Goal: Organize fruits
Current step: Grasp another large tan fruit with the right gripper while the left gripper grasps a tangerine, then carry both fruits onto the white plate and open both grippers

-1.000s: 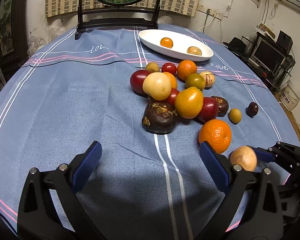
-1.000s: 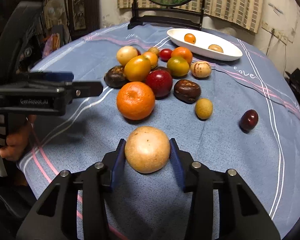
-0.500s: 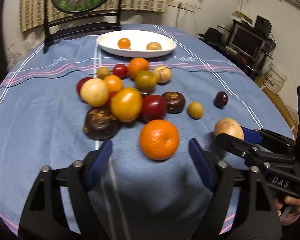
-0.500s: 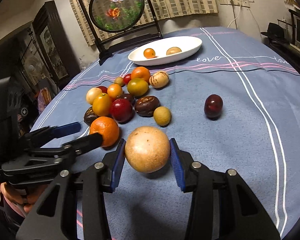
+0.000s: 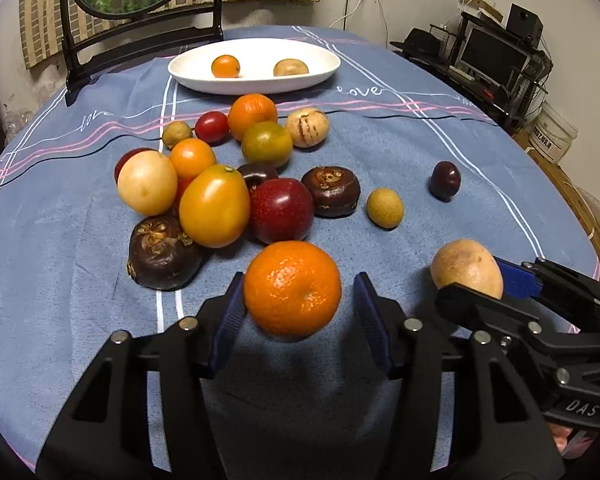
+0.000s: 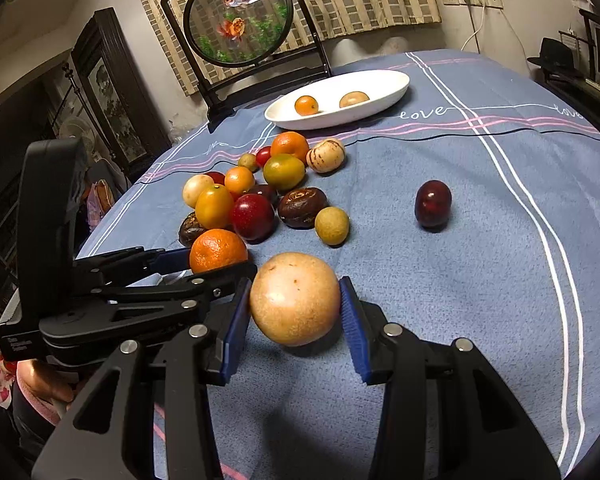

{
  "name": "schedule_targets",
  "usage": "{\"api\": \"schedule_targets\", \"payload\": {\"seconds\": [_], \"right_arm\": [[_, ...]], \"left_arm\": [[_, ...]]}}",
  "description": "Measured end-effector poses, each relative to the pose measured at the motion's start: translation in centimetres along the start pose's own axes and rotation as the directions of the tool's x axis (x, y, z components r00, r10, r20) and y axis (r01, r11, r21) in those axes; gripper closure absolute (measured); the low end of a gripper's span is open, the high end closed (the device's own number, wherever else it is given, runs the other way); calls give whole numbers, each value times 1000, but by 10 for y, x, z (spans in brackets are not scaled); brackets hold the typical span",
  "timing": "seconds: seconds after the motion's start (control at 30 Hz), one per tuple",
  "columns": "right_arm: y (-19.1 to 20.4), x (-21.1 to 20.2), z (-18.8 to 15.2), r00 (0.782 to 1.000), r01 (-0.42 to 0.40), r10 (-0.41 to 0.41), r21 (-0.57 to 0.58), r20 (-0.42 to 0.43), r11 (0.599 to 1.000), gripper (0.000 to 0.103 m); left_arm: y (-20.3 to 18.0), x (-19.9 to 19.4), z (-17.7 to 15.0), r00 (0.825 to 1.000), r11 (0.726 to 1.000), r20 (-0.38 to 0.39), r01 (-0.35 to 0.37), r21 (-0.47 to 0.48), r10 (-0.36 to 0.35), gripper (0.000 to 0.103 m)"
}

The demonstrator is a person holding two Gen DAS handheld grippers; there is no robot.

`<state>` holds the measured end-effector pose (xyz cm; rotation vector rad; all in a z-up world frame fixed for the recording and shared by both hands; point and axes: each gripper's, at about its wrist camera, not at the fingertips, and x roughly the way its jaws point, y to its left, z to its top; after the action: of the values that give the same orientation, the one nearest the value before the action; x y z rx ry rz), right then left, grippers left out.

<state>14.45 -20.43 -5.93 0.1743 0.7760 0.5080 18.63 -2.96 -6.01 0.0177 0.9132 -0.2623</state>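
Currently, the left gripper [image 5: 298, 312] has just been closing around the orange [image 5: 292, 294] on the tablecloth [image 5: 440, 152], right pad not touching. The right gripper [image 6: 294, 312] pinches a tan fruit [image 6: 295, 298].

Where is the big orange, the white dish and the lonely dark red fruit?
big orange [image 5: 292, 288], left wrist view, its front.
white dish [image 5: 324, 70], left wrist view, its right rim.
dark red fruit [image 6: 433, 203], right wrist view, its middle.
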Motion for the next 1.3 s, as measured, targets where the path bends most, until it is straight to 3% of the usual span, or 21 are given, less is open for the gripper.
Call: {"api": "schedule_targets", "payload": {"seconds": [0.2, 0.43, 0.7, 0.8, 0.97, 1.07, 1.3], "right_arm": [[0, 0, -1, 1000, -3, 3, -1, -2, 1000, 59], [2, 1, -1, 1000, 5, -5, -9, -7, 1000, 59], [5, 3, 3, 999, 31, -31, -22, -18, 999, 59], [10, -2, 15, 998, 59, -58, -68, 20, 996, 59], [13, -5, 70, 995, 53, -43, -119, 87, 992, 59], [8, 4, 109, 988, 98, -79, -142, 131, 985, 59], [-35, 69, 198, 985, 145, -138, -57, 105, 988, 59]], "left_arm": [[4, 3, 0, 1000, 1000, -9, -9, -14, 9, 56], [5, 3, 0, 1000, 1000, -8, 1, -20, -1, 57], [7, -11, -1, 999, 999, 19, 43, -1, -43, 57], [16, -22, 9, 996, 997, 37, 80, -10, -79, 57], [32, -43, 56, 988, 993, 101, 116, -7, -115, 57], [41, -47, 94, 985, 995, 142, 97, -1, -96, 57], [80, 2, 198, 988, 997, 154, 17, -69, -6, 57]]}}
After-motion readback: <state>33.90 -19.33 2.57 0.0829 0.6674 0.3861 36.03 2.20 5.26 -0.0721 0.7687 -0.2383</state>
